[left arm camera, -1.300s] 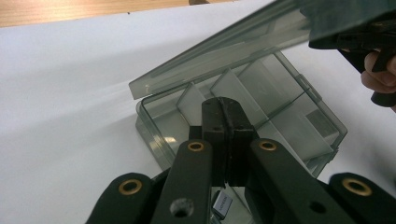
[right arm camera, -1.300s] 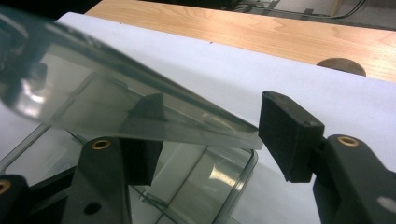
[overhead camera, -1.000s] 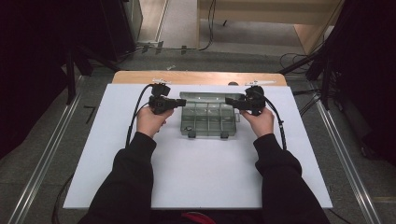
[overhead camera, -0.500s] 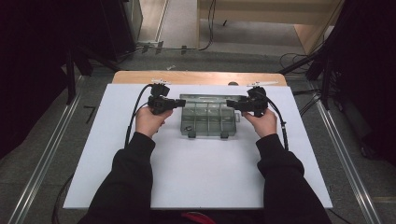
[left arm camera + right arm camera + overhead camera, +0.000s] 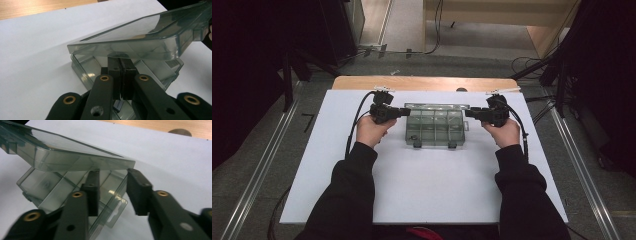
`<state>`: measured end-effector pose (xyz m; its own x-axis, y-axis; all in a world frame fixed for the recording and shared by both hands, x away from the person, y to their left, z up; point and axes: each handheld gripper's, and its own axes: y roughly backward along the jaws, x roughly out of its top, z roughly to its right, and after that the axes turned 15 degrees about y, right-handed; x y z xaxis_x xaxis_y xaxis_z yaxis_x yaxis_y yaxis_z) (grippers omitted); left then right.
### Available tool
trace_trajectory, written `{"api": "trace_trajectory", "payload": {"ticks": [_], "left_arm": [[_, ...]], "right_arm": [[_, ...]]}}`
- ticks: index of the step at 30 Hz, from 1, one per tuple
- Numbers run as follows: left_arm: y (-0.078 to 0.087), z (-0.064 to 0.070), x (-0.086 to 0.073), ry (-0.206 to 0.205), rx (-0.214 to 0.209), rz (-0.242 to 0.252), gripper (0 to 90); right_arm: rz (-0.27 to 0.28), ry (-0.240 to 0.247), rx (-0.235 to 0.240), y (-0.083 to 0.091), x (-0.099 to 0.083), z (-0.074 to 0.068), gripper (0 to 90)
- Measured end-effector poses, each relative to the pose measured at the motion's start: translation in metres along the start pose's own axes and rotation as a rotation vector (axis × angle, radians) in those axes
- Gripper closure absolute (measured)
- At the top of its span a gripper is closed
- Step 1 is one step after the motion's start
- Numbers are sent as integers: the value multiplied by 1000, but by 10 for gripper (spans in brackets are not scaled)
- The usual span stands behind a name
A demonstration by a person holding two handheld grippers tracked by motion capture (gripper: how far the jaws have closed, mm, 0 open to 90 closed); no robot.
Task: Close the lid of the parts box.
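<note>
You're mid-way opening the plastic box (image 5: 434, 127): its lid (image 5: 140, 41) rests raised above your closed left gripper (image 5: 121, 75), while your right gripper (image 5: 111, 192) stands apart underneath. Next, lift evenly.

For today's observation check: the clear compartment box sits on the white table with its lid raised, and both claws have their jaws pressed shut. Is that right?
Not quite. The left claw has its jaws pressed together under the lid, but the right claw stands open, as the right gripper view shows. The clear compartment box does sit on the white table, lid raised.
</note>
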<state>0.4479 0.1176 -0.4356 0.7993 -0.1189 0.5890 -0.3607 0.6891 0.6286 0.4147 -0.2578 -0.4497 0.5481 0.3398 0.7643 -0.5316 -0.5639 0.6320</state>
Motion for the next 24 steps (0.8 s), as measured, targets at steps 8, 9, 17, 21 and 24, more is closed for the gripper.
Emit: {"api": "trace_trajectory", "payload": {"ticks": [8,9,17,21,24], "left_arm": [[5,-2,-4,6,-2,-5,889],[6,-2,-5,3,1,-7,889],[13,-2,-9,-3,-4,-19,889],[19,-2,-12,-9,0,-25,889],[24,-5,-14,0,-4,-18,889]], "right_arm": [[-9,-26,43,9,-1,6,836],[-9,-27,47,11,-1,6,847],[-9,-39,77,20,6,8,882],[-1,-30,88,21,11,6,882],[2,-20,95,21,15,4,881]]}}
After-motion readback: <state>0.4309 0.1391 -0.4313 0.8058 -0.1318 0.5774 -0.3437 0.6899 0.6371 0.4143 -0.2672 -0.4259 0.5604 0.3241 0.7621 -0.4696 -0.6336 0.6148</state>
